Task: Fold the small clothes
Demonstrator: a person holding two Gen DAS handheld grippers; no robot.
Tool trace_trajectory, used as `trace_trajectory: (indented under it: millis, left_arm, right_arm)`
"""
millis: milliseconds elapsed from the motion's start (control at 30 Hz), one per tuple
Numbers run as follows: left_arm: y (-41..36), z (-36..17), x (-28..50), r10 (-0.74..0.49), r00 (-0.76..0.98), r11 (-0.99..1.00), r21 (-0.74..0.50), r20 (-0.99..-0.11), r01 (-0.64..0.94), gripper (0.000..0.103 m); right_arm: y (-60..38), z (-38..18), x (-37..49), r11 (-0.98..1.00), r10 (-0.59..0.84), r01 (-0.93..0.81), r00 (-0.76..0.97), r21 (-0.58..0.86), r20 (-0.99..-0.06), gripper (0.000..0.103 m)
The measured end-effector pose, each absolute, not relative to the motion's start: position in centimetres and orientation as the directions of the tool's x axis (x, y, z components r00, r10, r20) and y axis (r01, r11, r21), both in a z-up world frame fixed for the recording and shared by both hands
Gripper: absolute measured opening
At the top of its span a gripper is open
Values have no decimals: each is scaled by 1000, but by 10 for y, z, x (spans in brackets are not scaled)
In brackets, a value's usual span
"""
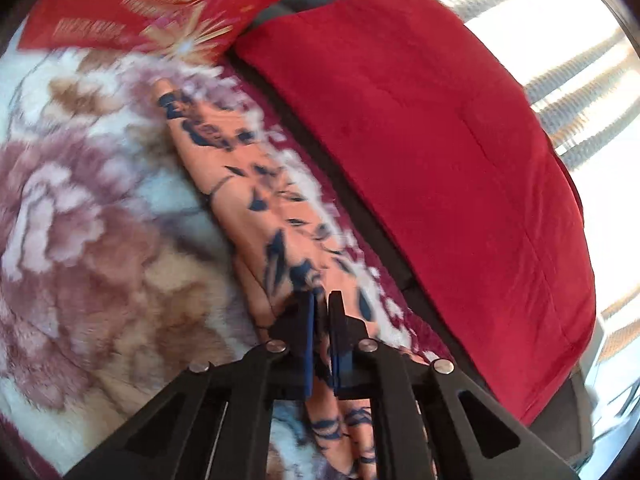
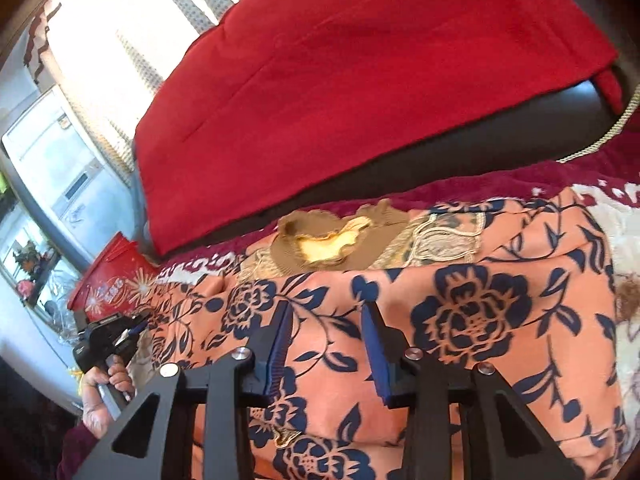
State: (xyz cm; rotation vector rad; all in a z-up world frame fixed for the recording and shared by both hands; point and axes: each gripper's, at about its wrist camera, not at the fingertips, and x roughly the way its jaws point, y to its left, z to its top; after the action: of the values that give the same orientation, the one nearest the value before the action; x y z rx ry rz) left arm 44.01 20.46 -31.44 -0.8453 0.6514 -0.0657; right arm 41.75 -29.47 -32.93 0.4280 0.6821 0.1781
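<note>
An orange garment with dark blue flowers (image 2: pixel 472 320) lies folded on a plush floral blanket (image 1: pixel 80 216). In the left wrist view the garment (image 1: pixel 264 216) runs as a narrow strip away from the camera. My left gripper (image 1: pixel 320 300) is shut on its near edge; it also shows in the right wrist view (image 2: pixel 136 326), held by a hand at the garment's left end. My right gripper (image 2: pixel 326 308) is open just above the garment's middle, empty. A brown knitted collar with cream trim (image 2: pixel 328 240) shows at the garment's far edge.
A large red cushion (image 2: pixel 360 72) on a dark seat back (image 2: pixel 480 144) lies right behind the garment. A red printed bag (image 2: pixel 116 284) stands at the left end, also in the left wrist view (image 1: pixel 152 4). A bright window with curtains (image 2: pixel 120 20) is beyond.
</note>
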Motion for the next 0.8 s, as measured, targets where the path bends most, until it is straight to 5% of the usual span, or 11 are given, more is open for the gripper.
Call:
trace_trajectory:
  millis: [233, 367, 467, 533, 600, 800]
  left_arm:
    - [79, -235, 421, -425, 803, 860, -462, -418, 215, 4]
    - [8, -225, 406, -404, 783, 913, -254, -473, 318, 4]
    - [10, -238, 410, -384, 741, 918, -314, -551, 242, 13]
    - [39, -250, 414, -354, 725, 910, -397, -590, 121, 50]
    - [91, -260, 412, -257, 765, 882, -467, -590, -64, 62]
    - [202, -301, 414, -148, 743, 700, -600, -653, -387, 64]
  right_arm:
    - [-323, -314, 407, 895, 209, 53, 828, 444, -520, 38]
    - [-345, -312, 401, 878, 176, 98, 844, 469, -506, 39]
    - [-356, -314, 401, 863, 181, 114, 840, 492, -512, 39]
    - [-363, -314, 404, 847, 201, 113, 837, 520, -509, 46]
    - [-365, -315, 405, 827, 227, 102, 839, 553, -494, 59]
    - [-349, -319, 409, 837, 252, 79, 823, 542, -509, 59]
